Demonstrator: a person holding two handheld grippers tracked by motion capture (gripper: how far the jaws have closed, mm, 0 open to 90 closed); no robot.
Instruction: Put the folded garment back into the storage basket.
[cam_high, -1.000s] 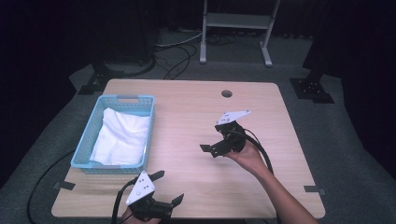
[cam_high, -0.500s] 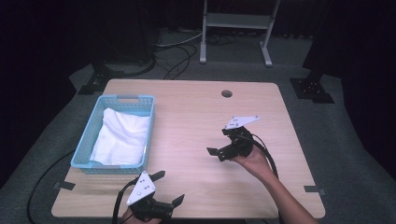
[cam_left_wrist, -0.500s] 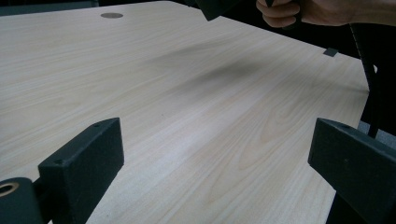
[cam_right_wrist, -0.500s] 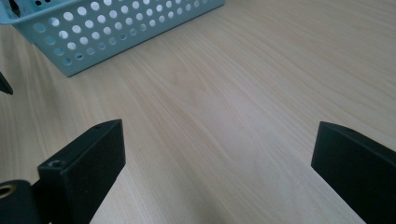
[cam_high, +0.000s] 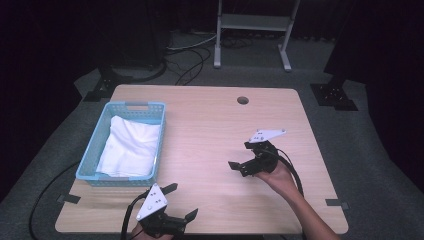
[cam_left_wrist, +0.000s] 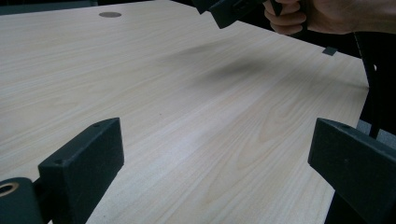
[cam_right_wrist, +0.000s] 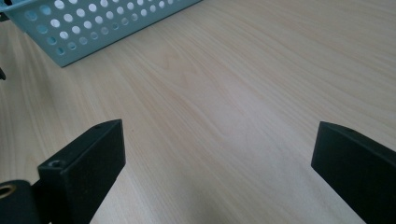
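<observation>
Two claws are over one wooden counter (cam_high: 200, 130). The left claw (cam_high: 181, 202) sits at the bottom edge of the high view, left of centre, its jaws spread wide and empty. The right claw (cam_high: 241, 162) hangs right of centre, held in a hand (cam_high: 277, 176), likewise released with nothing between its jaws. One blue perforated basket (cam_high: 91, 155) stands at the left of the counter, holding one folded white cloth (cam_high: 131, 146). One round hole (cam_high: 243, 100) lies near the counter's far edge. Both claws are well apart from the basket.
</observation>
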